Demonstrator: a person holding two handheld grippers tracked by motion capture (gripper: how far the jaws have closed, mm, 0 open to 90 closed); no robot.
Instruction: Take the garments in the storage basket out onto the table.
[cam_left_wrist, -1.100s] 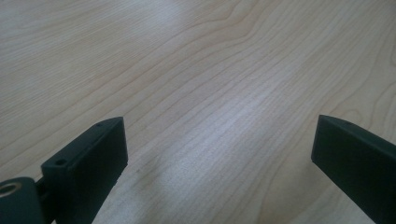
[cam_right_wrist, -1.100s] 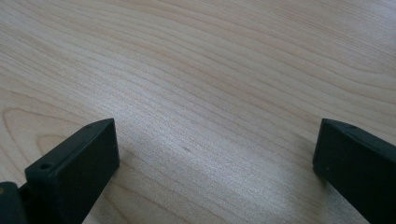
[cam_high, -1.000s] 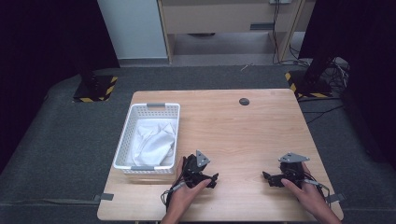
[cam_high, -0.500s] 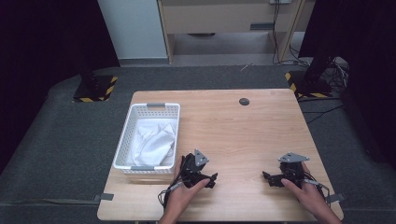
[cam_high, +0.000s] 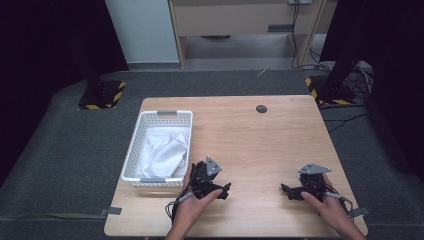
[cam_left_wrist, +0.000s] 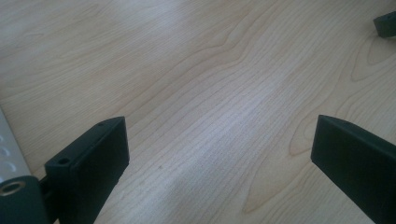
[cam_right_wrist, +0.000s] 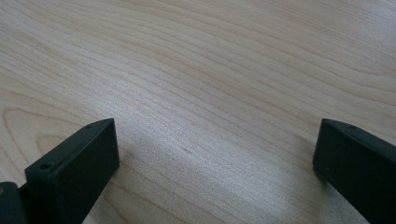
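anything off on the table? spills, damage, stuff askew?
Nothing stands out. The white basket sits flat near the table's left edge, the crumpled white cloth fully inside it. No spills or damage on the wood. The left gripper and right gripper rest at the near edge, both open with nothing between their fingers.

Premises present as a laboratory or test bay, not a home. A bare wooden table stands alone on grey carpet, bordered by black curtains. Stand bases marked with yellow-and-black hazard tape sit at both far corners. Loose cables run across the floor at right.
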